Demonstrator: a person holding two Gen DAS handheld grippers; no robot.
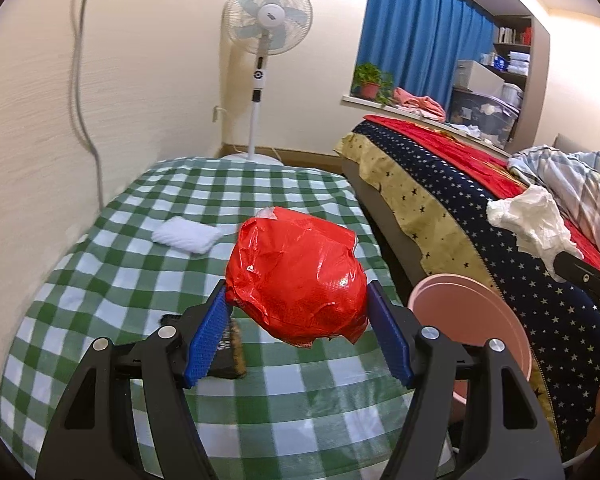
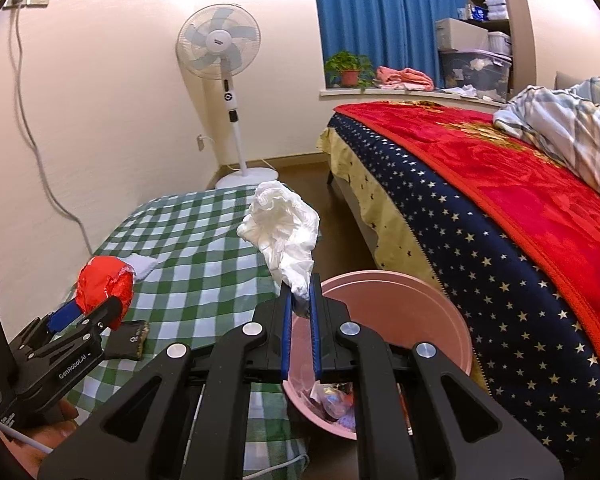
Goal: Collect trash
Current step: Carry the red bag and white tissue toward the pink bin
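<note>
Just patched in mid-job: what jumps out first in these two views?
The left tool holds a crumpled red wrapper above the green checked table. The right tool pinches a wad of white tissue over the near rim of the pink bin, which stands between the table and the bed.

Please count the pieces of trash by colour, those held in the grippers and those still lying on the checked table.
Red: 1, the crumpled red wrapper in the left gripper.
White: 2, the white tissue in the right gripper and the white wad on the table.
Dark: 1, the dark packet on the table.
Total: 4
</note>
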